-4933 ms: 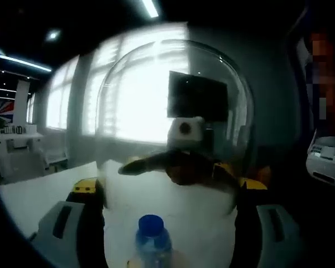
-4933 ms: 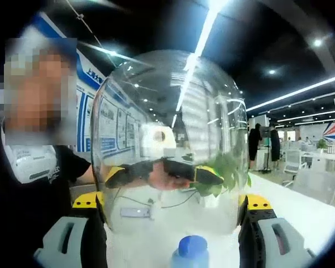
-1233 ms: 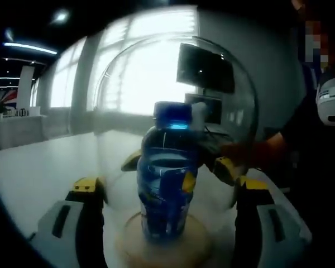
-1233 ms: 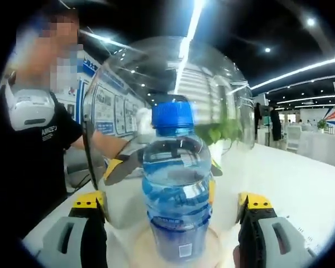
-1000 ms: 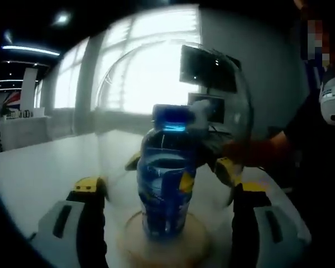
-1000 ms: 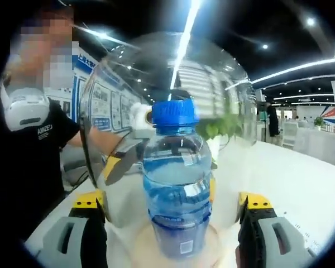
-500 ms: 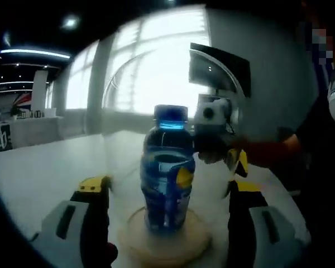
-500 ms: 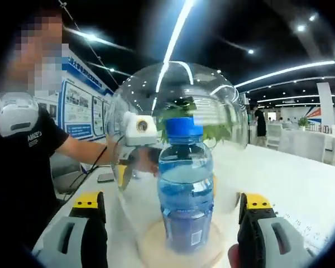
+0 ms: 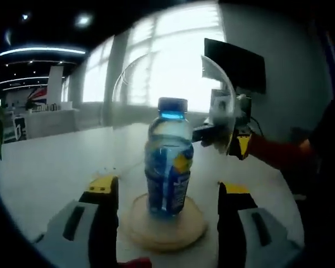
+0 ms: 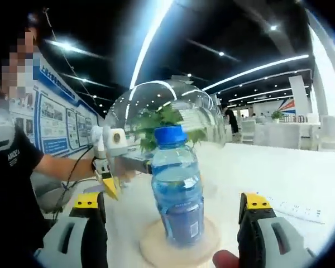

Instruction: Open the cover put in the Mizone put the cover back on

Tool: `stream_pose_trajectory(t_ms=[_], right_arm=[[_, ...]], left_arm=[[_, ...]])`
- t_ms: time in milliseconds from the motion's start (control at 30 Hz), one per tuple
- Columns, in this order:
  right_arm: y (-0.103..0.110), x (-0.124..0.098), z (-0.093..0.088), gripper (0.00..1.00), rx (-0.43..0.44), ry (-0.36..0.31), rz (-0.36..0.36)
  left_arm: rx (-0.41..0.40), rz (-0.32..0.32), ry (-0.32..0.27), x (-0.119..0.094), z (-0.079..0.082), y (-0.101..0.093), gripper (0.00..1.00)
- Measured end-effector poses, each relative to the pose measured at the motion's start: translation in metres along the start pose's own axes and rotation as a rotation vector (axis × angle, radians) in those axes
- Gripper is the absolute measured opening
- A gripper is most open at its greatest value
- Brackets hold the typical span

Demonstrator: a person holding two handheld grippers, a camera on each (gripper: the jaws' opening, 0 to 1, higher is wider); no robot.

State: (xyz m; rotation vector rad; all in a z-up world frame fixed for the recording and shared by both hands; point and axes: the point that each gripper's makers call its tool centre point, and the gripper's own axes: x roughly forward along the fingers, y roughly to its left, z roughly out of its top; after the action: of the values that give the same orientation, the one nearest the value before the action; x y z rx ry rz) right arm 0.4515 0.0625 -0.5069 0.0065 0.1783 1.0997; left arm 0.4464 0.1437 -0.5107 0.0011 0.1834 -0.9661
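Both tools, left [image 9: 166, 223] and right [image 10: 173, 234], stand open, empty; glass dome [image 10: 173, 114] covers Mizone bottle [image 10: 176, 190] on wooden base [image 10: 178, 245]; withdrawal comes next.

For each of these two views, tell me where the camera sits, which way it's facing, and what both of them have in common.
Left gripper view: rides the left gripper, facing the bottle on its base, windows behind; its own jaws and the right gripper show.
Right gripper view: rides the right gripper, facing the bottle from the opposite side, toward the hall; its jaws, the left gripper, the person's arm show.
Shared: bottle, base, the dome behind it, white table.
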Motion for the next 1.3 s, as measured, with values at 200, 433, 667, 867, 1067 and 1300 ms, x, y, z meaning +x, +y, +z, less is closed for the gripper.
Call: stream_pose_trajectory(t_ms=[200, 433, 667, 867, 1067, 1300], right_arm=[[0.014, -0.012, -0.003, 0.90, -0.021, -0.005, -0.060], [0.038, -0.026, -0.002, 0.90, -0.038, -0.032, -0.092], [0.060, -0.035, -0.004, 0.90, -0.050, -0.055, -0.109], [0.064, -0.042, -0.006, 0.90, -0.062, -0.065, -0.124], [0.074, -0.056, -0.006, 0.46, -0.049, -0.126, -0.150], [0.069, -0.071, -0.011, 0.41, -0.022, -0.158, -0.202]], left_arm=[[-0.006, 0.057, -0.008, -0.008, -0.003, -0.010, 0.52], [-0.070, 0.118, -0.063, -0.020, -0.003, -0.010, 0.44], [-0.111, 0.136, -0.094, -0.032, -0.007, -0.020, 0.41], [-0.071, 0.170, -0.116, -0.045, -0.004, -0.032, 0.41], [-0.036, 0.183, -0.159, -0.059, 0.002, -0.053, 0.41], [-0.043, 0.207, -0.213, -0.073, 0.008, -0.058, 0.35]])
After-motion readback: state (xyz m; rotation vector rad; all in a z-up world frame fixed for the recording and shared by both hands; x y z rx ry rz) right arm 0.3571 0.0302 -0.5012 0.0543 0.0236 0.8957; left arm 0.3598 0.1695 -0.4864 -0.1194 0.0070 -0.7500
